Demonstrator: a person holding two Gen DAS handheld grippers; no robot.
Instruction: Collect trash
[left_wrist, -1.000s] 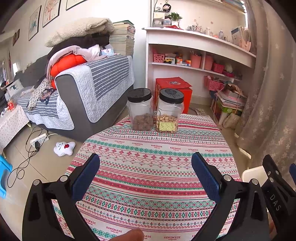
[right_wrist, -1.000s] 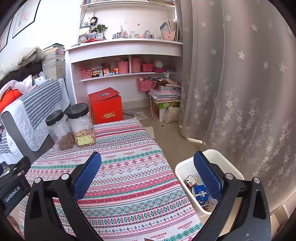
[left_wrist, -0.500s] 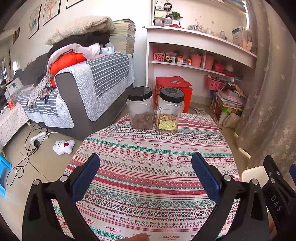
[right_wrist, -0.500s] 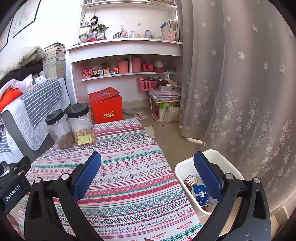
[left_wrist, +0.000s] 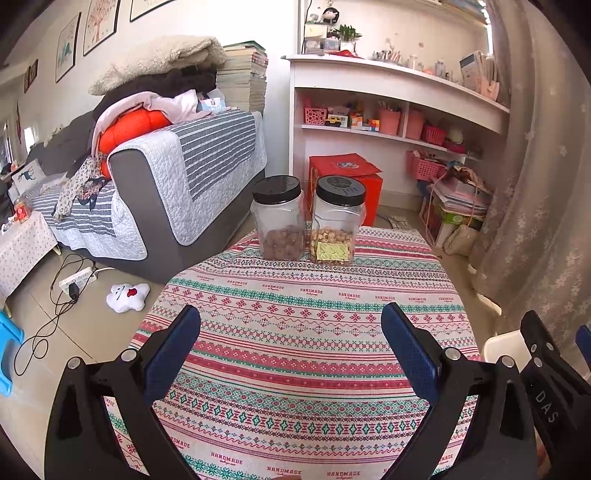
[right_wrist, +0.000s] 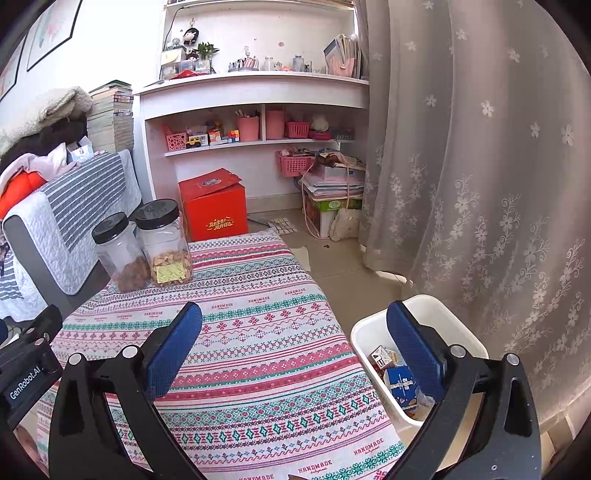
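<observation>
Almost nothing has moved since a second ago: the fingertip that showed at the bottom edge of your left view has slipped out, and both tools hold where they were. The trash (right_wrist: 397, 373), small cartons, lies in the white bin (right_wrist: 436, 306) on the floor just beside the table's right edge; whether more hides under your finger there I cannot tell. Your right gripper (right_wrist: 293, 350) hangs over that edge, fingers spread wide and empty. Your left gripper (left_wrist: 290, 350) is the same over the patterned tablecloth (left_wrist: 295, 295), which shows no litter. The risk is mistaking the two jars (left_wrist: 306, 221) at the far edge for trash, or a careless sweep knocking them off; a low right hand could tip the bin.
</observation>
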